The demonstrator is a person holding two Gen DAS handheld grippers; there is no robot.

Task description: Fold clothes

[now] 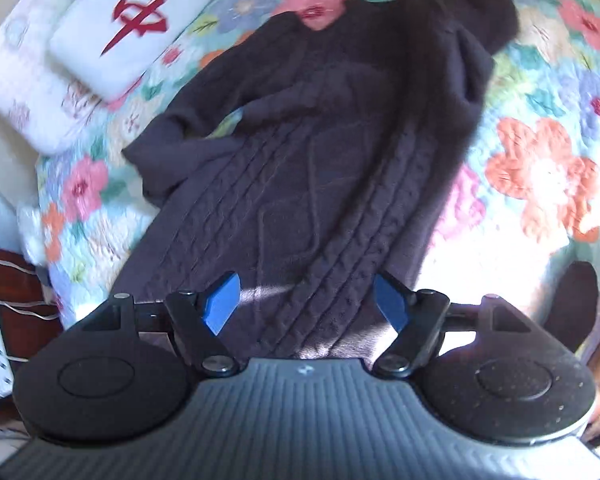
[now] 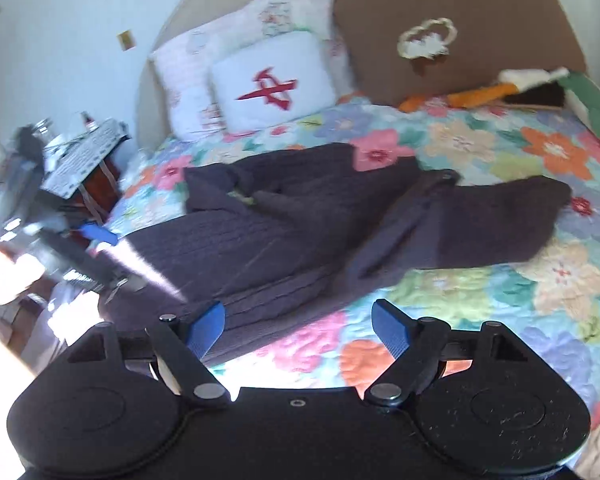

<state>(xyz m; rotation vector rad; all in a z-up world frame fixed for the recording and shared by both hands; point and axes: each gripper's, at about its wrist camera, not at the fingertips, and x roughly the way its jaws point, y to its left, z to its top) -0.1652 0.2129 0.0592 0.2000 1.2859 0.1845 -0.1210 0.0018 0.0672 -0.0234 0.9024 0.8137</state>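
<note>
My dark purple cable-knit sweater [image 1: 300, 168] lies spread on the floral quilted bed [image 2: 480, 280], sleeves bunched, folding barely begun by my reckoning. My left gripper [image 1: 306, 304] and right gripper [image 2: 298, 330] hang wide and empty above its hem. Open quilt lies right; a cluttered nightstand [image 2: 80, 160] crowds the left edge.

My left gripper [image 1: 306, 302] had ridged blue pads [image 1: 220, 303] on black linkage arms with silver pivot screws, flanking a ribbed grey housing. My right gripper [image 2: 300, 328] matched it, its housing plain black.
</note>
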